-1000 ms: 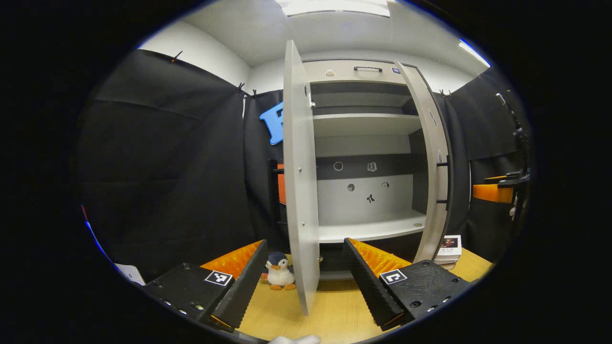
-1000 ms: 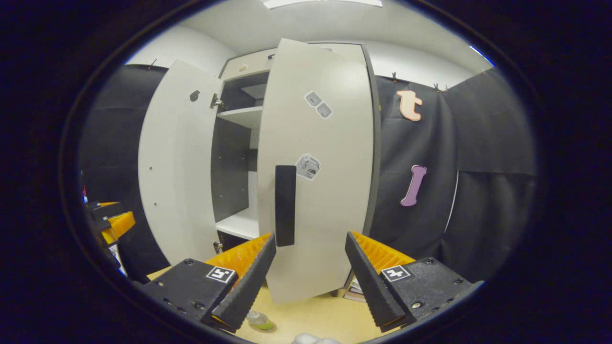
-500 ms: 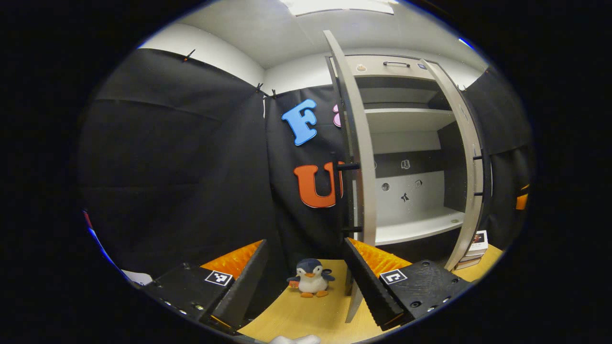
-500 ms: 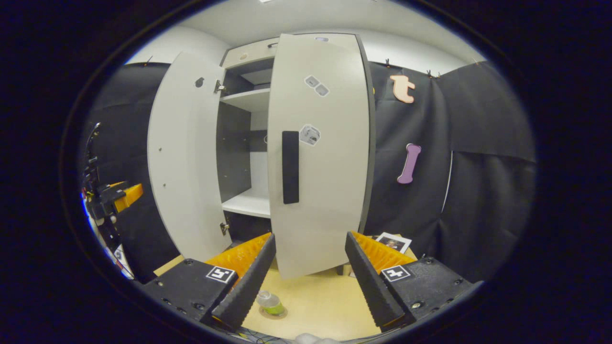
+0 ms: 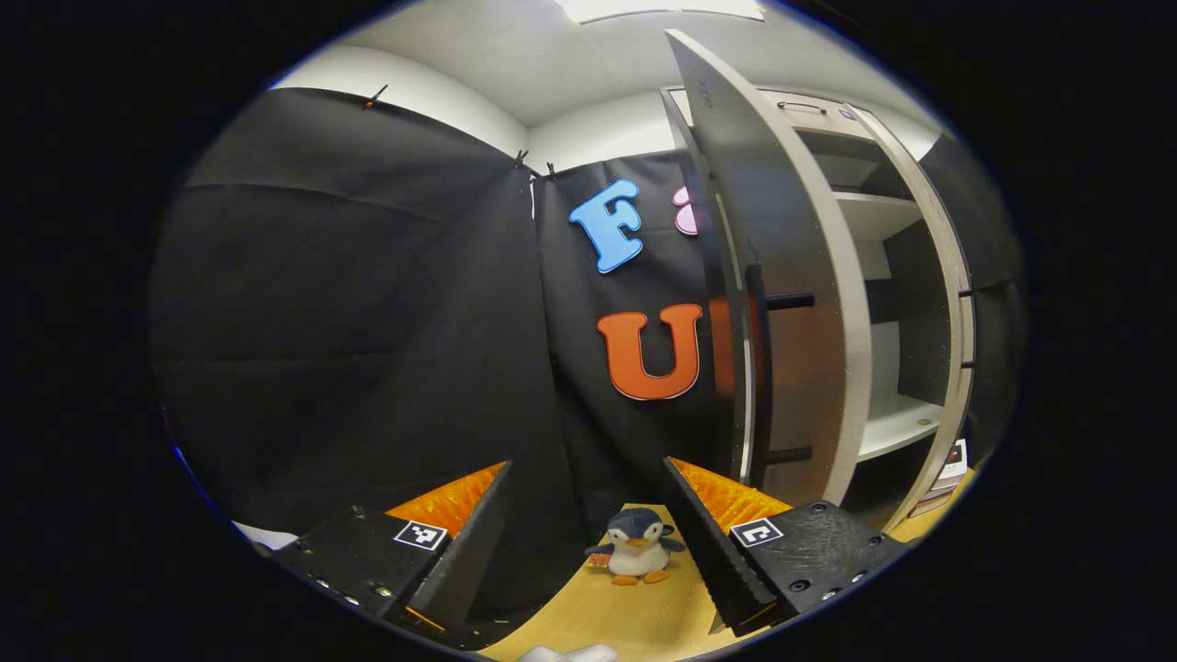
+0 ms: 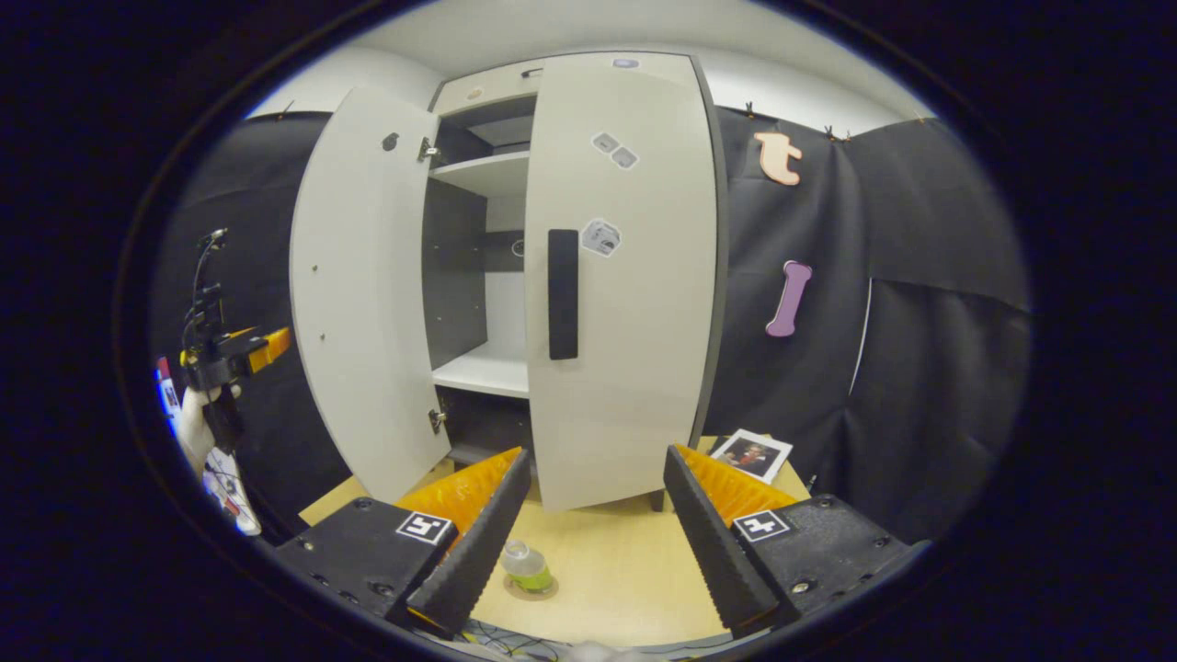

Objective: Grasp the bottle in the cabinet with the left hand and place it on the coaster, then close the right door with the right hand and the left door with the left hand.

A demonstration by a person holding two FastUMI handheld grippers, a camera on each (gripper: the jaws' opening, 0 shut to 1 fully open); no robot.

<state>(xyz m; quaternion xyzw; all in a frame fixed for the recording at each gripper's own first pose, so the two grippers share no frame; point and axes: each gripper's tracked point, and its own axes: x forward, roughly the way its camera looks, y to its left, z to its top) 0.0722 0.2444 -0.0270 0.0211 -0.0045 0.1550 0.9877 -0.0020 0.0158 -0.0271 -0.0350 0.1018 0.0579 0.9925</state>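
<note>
A small clear bottle (image 6: pixel 527 564) with greenish liquid stands upright on a round coaster (image 6: pixel 531 587) on the wooden table, just ahead of my open right gripper (image 6: pixel 593 542). The white cabinet's right door (image 6: pixel 625 276), with a dark vertical handle (image 6: pixel 563 294), is nearly shut. The left door (image 6: pixel 363 294) stands wide open. In the left gripper view that left door (image 5: pixel 791 303) shows from its outer side, its bar handle (image 5: pixel 759 368) up and to the right of my open, empty left gripper (image 5: pixel 588 542). The left gripper (image 6: pixel 234 349) also appears far left, held by a gloved hand.
A toy penguin (image 5: pixel 634 558) sits on the table between the left gripper's fingers, near the booth wall. A stack of books (image 5: pixel 952 460) lies by the cabinet's foot, with a picture book (image 6: pixel 754 455) at the right. White shelves (image 6: pixel 483 372) show inside the cabinet.
The left gripper has swung round from the left door's edge to its outer side. The right gripper has drawn back from the right door, which now stands closer to shut.
</note>
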